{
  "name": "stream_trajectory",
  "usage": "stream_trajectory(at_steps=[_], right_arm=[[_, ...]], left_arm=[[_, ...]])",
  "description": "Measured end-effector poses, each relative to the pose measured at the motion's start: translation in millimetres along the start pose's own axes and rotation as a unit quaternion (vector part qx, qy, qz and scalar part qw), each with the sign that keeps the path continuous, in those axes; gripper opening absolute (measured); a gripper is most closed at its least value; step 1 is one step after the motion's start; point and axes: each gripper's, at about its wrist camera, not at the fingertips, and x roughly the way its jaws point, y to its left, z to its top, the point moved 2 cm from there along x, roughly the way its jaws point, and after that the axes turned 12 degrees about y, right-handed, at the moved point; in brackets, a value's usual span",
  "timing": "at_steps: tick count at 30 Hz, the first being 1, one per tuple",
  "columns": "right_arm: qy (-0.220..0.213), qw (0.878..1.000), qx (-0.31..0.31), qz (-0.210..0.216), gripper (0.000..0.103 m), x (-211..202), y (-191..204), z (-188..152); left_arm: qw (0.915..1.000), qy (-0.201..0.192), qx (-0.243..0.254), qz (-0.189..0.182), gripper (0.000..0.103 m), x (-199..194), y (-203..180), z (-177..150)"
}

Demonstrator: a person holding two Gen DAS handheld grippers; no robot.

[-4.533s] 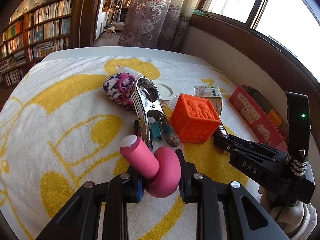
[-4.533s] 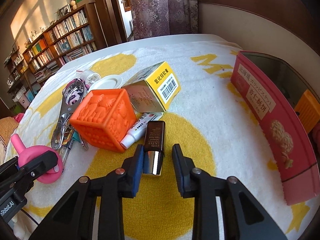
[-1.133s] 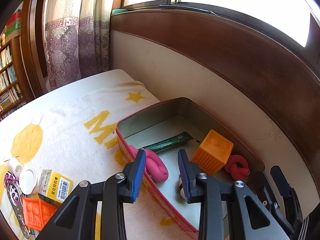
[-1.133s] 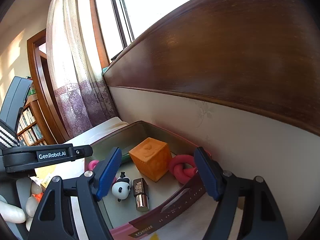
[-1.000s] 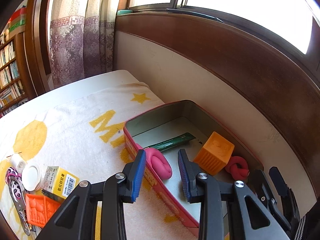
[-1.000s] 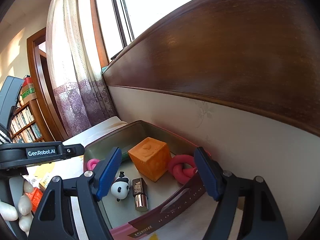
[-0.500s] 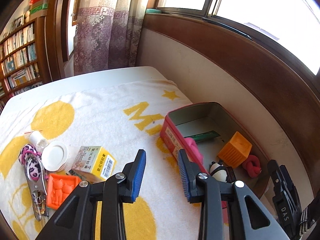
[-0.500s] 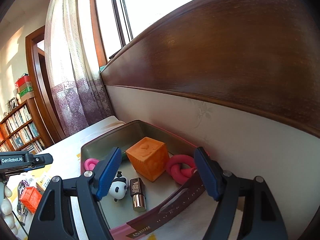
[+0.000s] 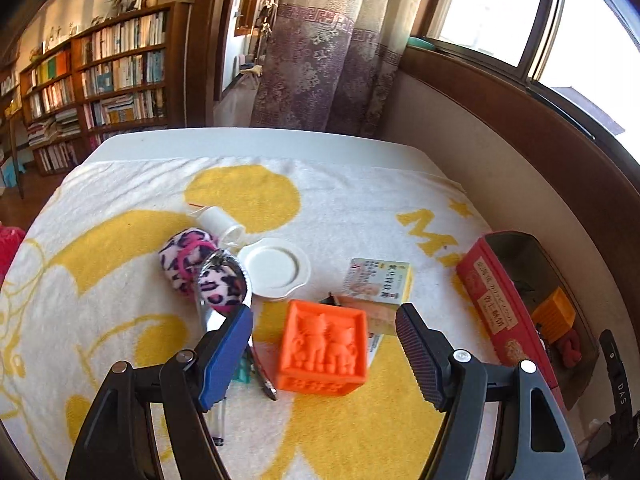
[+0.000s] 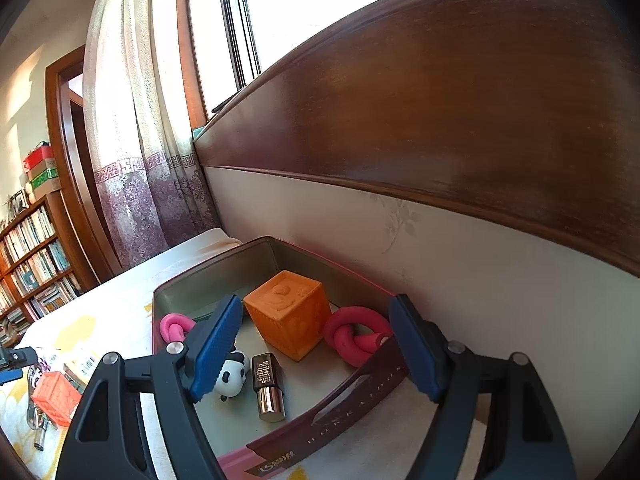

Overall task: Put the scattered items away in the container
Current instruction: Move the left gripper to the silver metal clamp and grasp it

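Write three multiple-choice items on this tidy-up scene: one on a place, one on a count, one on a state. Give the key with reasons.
1. Where is the panda figure?
A. on the towel
B. inside the tin
C. on the bookshelf

2. How many orange cubes show in the left wrist view?
A. one
B. two
C. four

3. What is between the jaws of the right gripper?
A. the lipstick, clamped
B. a pink knot, clamped
C. nothing gripped

Key: 1 B, the panda lies on the tin's floor beside the lipstick tube. 2 B, one cube sits on the towel, the other in the tin. 3 C, the jaws stand wide apart above the tin, pads touching nothing.
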Motion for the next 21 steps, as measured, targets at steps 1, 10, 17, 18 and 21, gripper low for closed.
stream_trajectory(at_steps=[1, 10, 17, 18, 21], right_arm=[[-0.001, 1.0, 0.0, -0.002, 0.079, 0, 0, 0], [-0.002, 1.0, -0.002, -0.026, 0.08, 0, 1, -1], [-0.002, 0.999, -0.007, -0.033, 0.081, 0, 3, -1], [-0.002, 0.999, -0.007, -0.033, 0.081, 0, 3, -1], [0.0, 0.999, -0.005, -0.032, 0.081, 1, 2, -1]], left_arm=[[1.0, 0.0, -0.006, 0.003, 0.076, 0, 7, -1], [0.9987, 0.009, -0.049, 0.014, 0.076, 4, 54, -13], [0.9983, 0.01, -0.046, 0.034, 0.076, 16, 59, -5], [0.9982, 0.01, -0.044, 0.04, 0.076, 19, 59, -3], [0.9971, 0.012, -0.044, 0.061, 0.076, 31, 60, 5]])
